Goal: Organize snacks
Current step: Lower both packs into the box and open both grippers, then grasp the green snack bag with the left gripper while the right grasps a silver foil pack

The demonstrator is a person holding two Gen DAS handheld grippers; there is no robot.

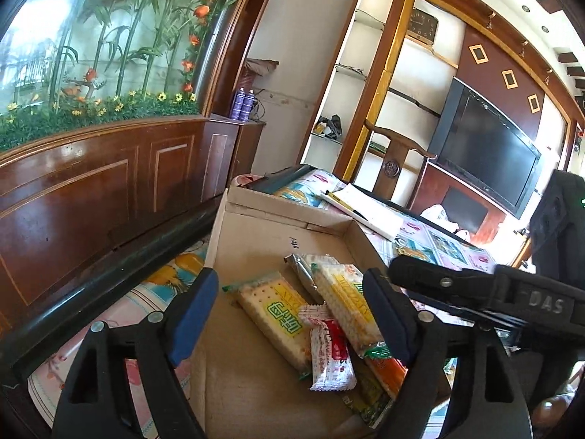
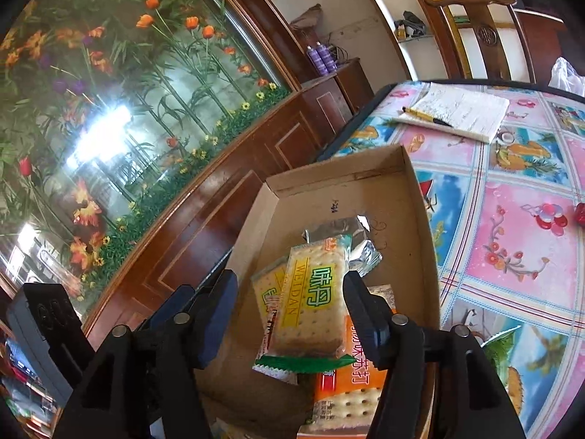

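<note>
A shallow cardboard box (image 1: 256,234) on the table holds several snack packets. Two clear cracker packs with yellow-green labels (image 1: 270,314) (image 1: 347,300) lie side by side. A small red-and-white packet (image 1: 329,351) rests between them, with a silver foil packet (image 1: 303,270) behind and an orange pack (image 1: 387,366) at the right. My left gripper (image 1: 292,314) hovers open over them, holding nothing. In the right wrist view, my right gripper (image 2: 292,314) is open above the top cracker pack (image 2: 314,300). That pack lies on the orange pack (image 2: 351,384) and sits close to the right pad.
A notebook with a pen (image 2: 457,113) lies on the flowered tablecloth (image 2: 512,219) beyond the box. A small red object (image 2: 579,212) sits at the right edge. A wooden partition (image 1: 91,190) runs close along the table's left. Behind the table stand a chair (image 2: 482,29) and a television (image 1: 486,161).
</note>
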